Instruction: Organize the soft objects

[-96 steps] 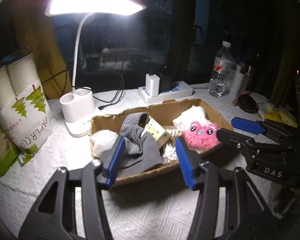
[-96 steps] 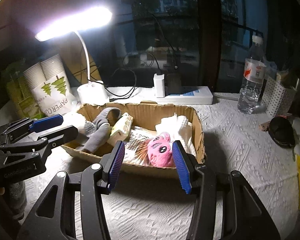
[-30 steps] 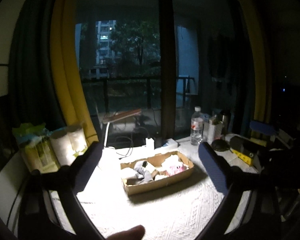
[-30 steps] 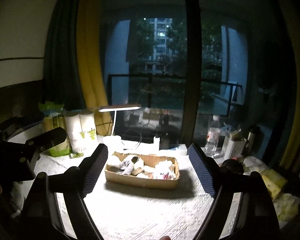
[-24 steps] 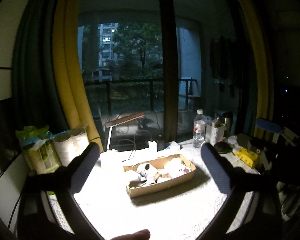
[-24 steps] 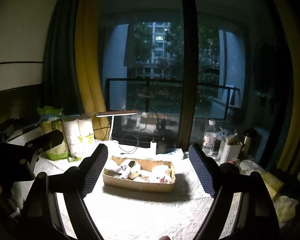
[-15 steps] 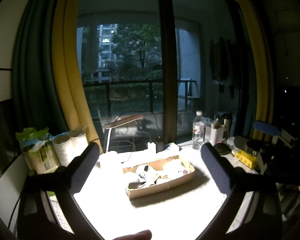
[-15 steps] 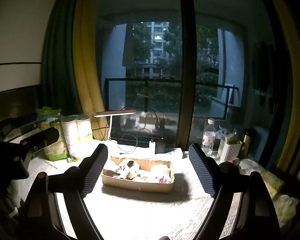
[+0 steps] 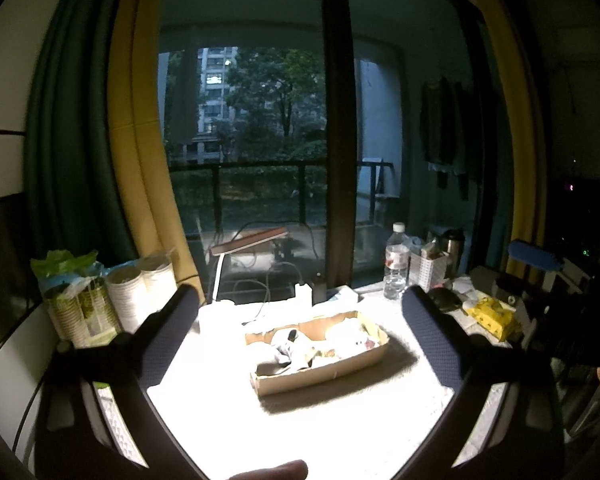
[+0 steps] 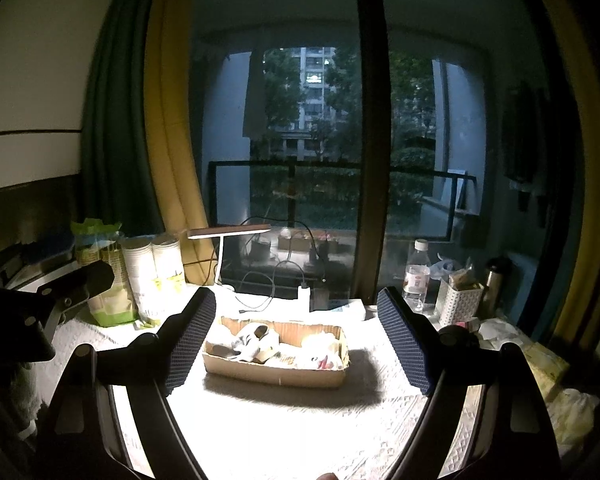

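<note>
Both claws hung high above the bench (image 10: 300, 432), well back from the box (image 10: 276, 374), and each stood wide with nothing between its fingers. The left claw (image 9: 300, 344) framed the box from one side, the right claw (image 10: 296, 344) from the other. The box sat in the bright pool of light on the bench, and the soft things lay inside it: a grey sock (image 10: 252, 340) toward its left end, a pink toy (image 10: 326, 360) toward its right end. Behind the box stood the lamp (image 10: 228, 234) and a charger (image 10: 304, 294). Paper cups (image 10: 152, 276) stood left of the box, a bottle (image 10: 416, 276) right of it
</note>
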A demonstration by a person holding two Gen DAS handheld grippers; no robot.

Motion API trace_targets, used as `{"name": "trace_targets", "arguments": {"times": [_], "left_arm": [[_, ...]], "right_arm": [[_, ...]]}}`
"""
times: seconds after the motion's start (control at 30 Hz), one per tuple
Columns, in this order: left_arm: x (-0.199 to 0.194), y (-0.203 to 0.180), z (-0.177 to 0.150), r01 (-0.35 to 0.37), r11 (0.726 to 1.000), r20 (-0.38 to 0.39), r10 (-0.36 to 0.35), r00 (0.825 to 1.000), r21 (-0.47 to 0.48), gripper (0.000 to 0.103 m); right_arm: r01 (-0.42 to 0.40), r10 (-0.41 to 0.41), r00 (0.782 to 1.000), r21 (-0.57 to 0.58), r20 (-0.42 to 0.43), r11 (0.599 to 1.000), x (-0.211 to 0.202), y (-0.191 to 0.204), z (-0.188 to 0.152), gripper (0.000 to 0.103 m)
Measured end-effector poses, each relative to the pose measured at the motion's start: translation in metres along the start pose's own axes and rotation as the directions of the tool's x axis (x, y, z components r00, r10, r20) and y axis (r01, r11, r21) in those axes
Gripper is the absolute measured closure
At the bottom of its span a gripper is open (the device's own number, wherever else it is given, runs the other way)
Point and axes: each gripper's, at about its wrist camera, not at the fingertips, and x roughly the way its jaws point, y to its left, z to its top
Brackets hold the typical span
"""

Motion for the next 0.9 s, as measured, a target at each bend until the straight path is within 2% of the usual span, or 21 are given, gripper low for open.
{"name": "trace_targets", "arguments": {"times": [0.9], "left_arm": [[0.0015, -0.0069, 0.0017, -0.002, 1.000, -0.006, 0.002, 1.000, -0.009, 0.001]], "right_arm": [[-0.003, 0.003, 1.000, 0.003, -0.022, 1.000, 0.0026, -0.0070, -0.0018, 0.018]]}}
